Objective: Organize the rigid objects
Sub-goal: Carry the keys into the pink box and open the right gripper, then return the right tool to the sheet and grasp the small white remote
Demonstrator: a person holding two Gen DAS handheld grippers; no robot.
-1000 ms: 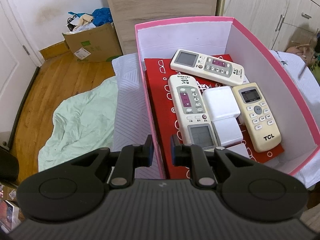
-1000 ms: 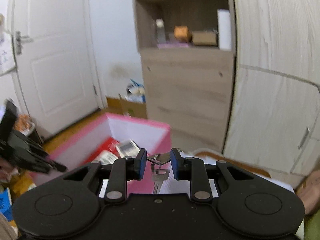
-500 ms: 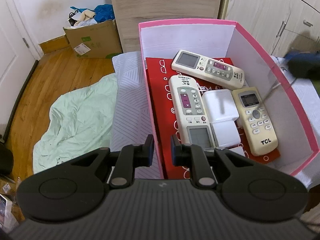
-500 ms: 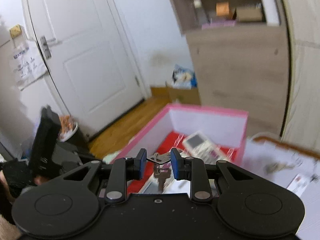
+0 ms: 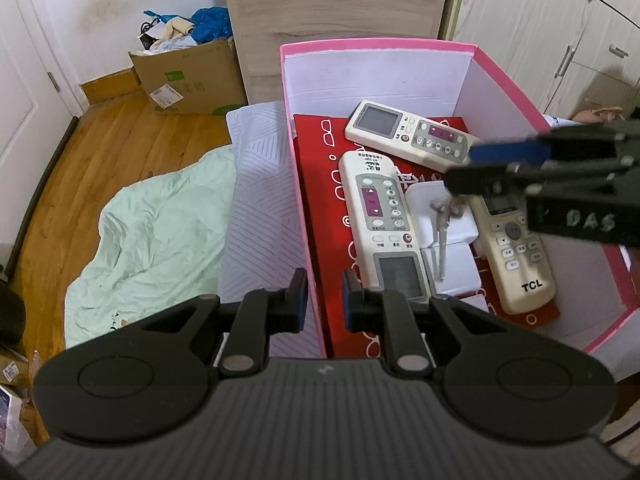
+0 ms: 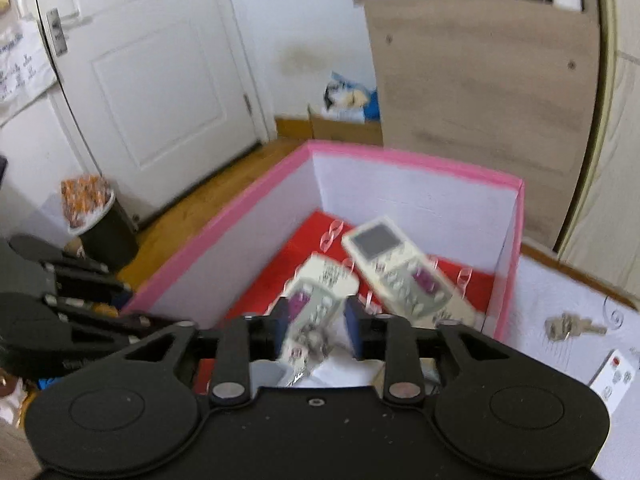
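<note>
1. Pink box (image 5: 500,46) with white inner walls and a red printed liner sits on a white patterned cloth (image 5: 260,200); it holds three remotes and white blocks (image 5: 444,216).
2. Cream remote (image 5: 516,264) on the right side of the box reads "TCL" near its bottom end; middle remote (image 5: 380,224) has a purple button panel and small print too fine to read; third remote (image 5: 404,132) lies tilted at the back of the box, grey screen toward the back wall.
3. Right gripper (image 6: 316,330) is over the box interior; its jaws have just been opening and now stand apart, nothing pressed between the blue pads; in the left wrist view its black body shows blurred white letters, something like "DAS".
4. Key bunch (image 5: 442,222) is just below the right gripper's tips, over the white blocks between the middle and cream remotes; blurred, cannot tell if it has landed.
5. Left gripper (image 5: 322,302) has its jaws nearly together, astride the box's near left wall; cannot tell if the pads touch it.
6. Second key bunch (image 6: 568,326) and a small white remote (image 6: 614,376) with a red button lie on the cloth outside the box, to its right.
7. Cardboard box (image 5: 192,80) on the wood floor carries a shipping label, unreadable; green sheet (image 5: 152,240) lies on the floor.
</note>
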